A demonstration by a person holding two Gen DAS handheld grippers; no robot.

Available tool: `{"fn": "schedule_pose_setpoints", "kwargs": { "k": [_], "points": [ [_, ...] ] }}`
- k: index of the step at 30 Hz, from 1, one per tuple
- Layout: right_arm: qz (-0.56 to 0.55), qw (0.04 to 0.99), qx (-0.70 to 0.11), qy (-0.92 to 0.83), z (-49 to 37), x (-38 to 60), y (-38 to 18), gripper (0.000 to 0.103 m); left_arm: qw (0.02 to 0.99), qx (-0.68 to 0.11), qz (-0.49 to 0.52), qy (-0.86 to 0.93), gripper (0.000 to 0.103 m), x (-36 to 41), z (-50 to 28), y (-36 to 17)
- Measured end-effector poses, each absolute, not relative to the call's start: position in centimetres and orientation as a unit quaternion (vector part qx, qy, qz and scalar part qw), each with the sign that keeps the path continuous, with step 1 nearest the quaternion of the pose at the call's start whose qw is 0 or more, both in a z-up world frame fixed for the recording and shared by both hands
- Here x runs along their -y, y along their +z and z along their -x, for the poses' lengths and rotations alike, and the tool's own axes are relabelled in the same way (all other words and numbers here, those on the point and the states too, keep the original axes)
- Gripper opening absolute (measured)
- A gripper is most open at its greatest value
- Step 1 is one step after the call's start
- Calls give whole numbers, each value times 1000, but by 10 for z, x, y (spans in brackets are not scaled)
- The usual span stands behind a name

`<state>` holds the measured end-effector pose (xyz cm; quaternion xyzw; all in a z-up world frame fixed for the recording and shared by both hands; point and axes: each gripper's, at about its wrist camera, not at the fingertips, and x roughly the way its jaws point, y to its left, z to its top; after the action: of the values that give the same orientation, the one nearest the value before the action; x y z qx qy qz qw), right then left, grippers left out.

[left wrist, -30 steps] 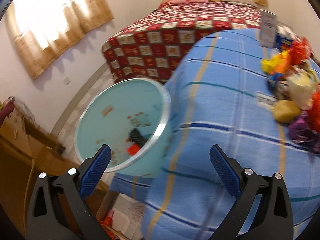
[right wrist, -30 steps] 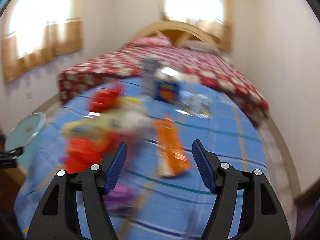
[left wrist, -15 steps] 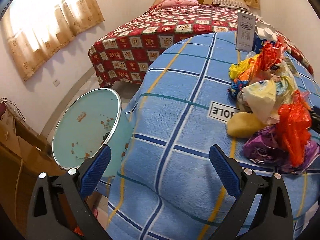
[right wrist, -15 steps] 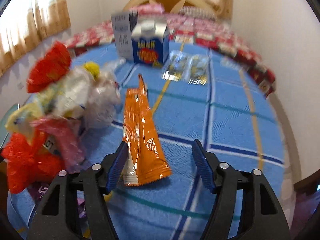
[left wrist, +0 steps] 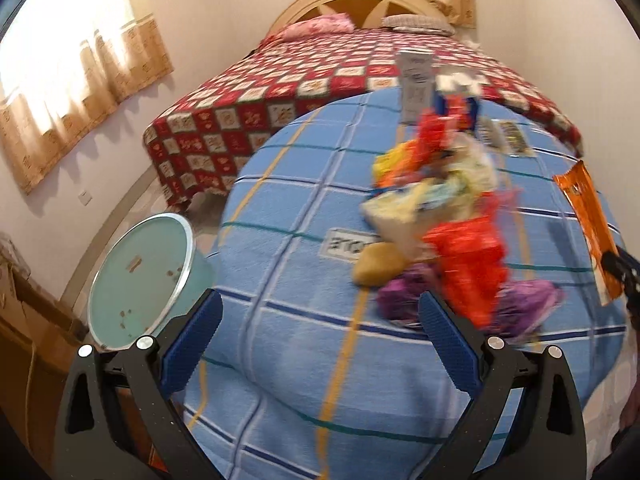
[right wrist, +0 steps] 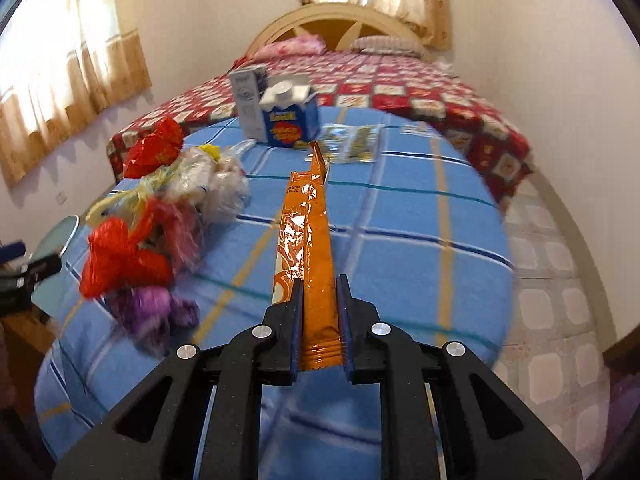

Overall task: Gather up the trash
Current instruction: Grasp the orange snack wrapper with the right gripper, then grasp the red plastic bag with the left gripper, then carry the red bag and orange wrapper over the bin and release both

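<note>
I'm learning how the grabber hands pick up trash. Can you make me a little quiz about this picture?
1. True or false: the left gripper is holding something.
2. The right gripper, its jaws closing, has which thing between them? A) the blue carton B) the orange wrapper C) the purple bag
3. Fill in: the pale green bin stands on the floor beside the table with the blue checked ____.

Key: 1 false; 2 B; 3 cloth.
</note>
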<state>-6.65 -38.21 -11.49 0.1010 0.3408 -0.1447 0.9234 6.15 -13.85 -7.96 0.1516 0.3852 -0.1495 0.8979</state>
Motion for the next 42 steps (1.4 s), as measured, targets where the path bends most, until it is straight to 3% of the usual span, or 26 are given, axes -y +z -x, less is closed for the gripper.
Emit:
{"fn": "schedule_pose_setpoints", "kwargs": {
  "k": [8, 9, 10, 12, 13, 15, 18, 29, 42],
  "points": [
    [-99, 929, -315, -169, 103, 385, -120, 17, 887, -387, -173, -183, 96, 195, -47, -88],
    [-100, 929, -314, -169, 104, 385, -121, 17, 884, -392, -176, -185, 91, 199, -48, -92],
    [-102, 930, -312, -167, 104, 385, -122, 17, 882, -395, -178, -185, 87, 201, -49, -95],
    [-102, 931, -310, -165, 106, 383, -123, 17, 874, -409, -184, -188, 61, 208, -54, -105],
    [-103, 932, -308, -162, 107, 382, -123, 17, 869, -418, -185, -191, 56, 209, -56, -109],
    [-102, 934, -304, -158, 106, 378, -122, 17, 856, -439, -179, -205, 22, 211, -60, -116],
    [-99, 937, -297, -151, 107, 371, -120, 17, 855, -438, -175, -215, 13, 206, -57, -112],
    [-78, 951, -268, -133, 108, 346, -92, 17, 893, -359, -159, -221, 12, 157, -31, -42],
    [-44, 963, -255, -71, 69, 291, -69, 17, 913, -347, -165, -139, 12, 84, -61, -42]
  ]
}}
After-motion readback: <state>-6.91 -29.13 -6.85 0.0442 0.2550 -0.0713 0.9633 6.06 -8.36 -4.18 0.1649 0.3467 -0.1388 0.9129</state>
